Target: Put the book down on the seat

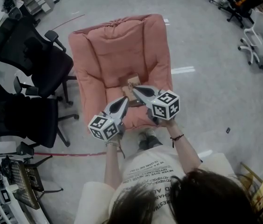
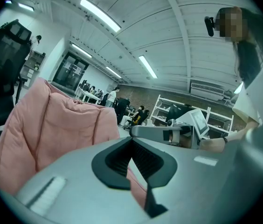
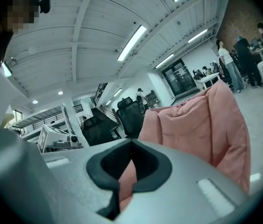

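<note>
Book [image 1: 132,81] lies on the cushion of the pink seat [image 1: 122,45], near its middle, a tan-brown flat shape. Only part of it shows, because the tips of both grippers hang in front of it in the head view. The left gripper [image 1: 124,98] has its jaws together with nothing between them; its own view shows only pink cushion beyond the tips. The right gripper [image 1: 134,88] is likewise closed and empty, and points at the seat back. Neither seems to touch the book, though the head view is too crowded there to be sure.

Judged from how it lies, the book is already set down. It looks thin, stiff and fairly light, with a smooth cover that may slide between hard jaws. The padding under it is soft, so it probably sinks a little and its edges sit low in the fabric. If it needs taking up again, the spine edge is likely the best hold, clamped across the thickness; a grip on the open side may let the pages fan and slip.
</note>
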The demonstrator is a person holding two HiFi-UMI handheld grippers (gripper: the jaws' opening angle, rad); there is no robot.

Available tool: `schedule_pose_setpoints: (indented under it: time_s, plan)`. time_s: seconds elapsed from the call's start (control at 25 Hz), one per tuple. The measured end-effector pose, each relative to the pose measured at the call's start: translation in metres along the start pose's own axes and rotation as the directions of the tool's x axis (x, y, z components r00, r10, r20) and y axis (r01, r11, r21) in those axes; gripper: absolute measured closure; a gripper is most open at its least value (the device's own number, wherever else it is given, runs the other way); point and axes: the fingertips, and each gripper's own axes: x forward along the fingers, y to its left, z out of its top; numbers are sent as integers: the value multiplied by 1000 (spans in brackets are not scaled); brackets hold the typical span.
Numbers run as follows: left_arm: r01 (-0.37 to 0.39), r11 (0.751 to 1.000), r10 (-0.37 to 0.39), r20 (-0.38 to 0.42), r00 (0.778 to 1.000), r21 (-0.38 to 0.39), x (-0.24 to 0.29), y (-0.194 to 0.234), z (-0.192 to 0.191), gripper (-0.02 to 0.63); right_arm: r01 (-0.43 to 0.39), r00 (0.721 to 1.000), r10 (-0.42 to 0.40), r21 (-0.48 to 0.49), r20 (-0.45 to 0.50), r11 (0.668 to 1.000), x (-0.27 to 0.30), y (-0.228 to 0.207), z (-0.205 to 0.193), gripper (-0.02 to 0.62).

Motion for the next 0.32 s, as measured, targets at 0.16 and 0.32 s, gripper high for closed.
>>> schedule_pose_setpoints:
  time_s: [0.16,0.32]
  plan:
    - [-3,1000,3,0,1000,-5,-1,0,0,609,-8,1000,8,-1,-3,1000,0,2,0,594]
    - [-3,1000,3,-1,1000,-14,-6,0,-1,609,-12,1000,12,-8,-13,1000,2,9,-2,594]
